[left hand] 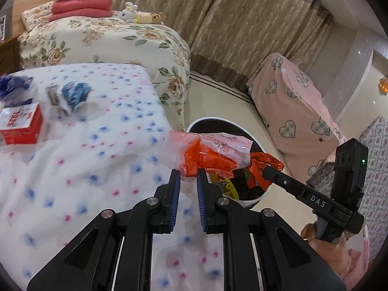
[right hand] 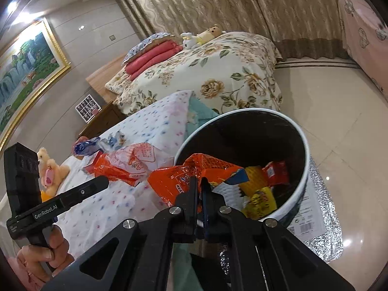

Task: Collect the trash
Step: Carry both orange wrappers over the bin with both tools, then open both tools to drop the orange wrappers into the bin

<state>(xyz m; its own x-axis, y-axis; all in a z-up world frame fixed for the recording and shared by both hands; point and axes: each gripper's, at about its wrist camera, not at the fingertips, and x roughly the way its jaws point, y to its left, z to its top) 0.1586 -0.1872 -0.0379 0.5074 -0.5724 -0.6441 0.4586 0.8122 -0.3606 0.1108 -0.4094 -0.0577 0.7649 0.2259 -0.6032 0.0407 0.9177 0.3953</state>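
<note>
The left claw pointed forward and downward, its two jaws nearly closed and pinching a thin film between the blue pads. The right claw was fully closed, tilted downward too. One bare hand gripped the left handle, another hand the right handle.

Both wrist cameras look forward and downward along their own fingers from close above the dotted bedspread, the left facing rightward and the right leftward, sharing the white-rimmed trash bin, the floral bed and the curtains.
</note>
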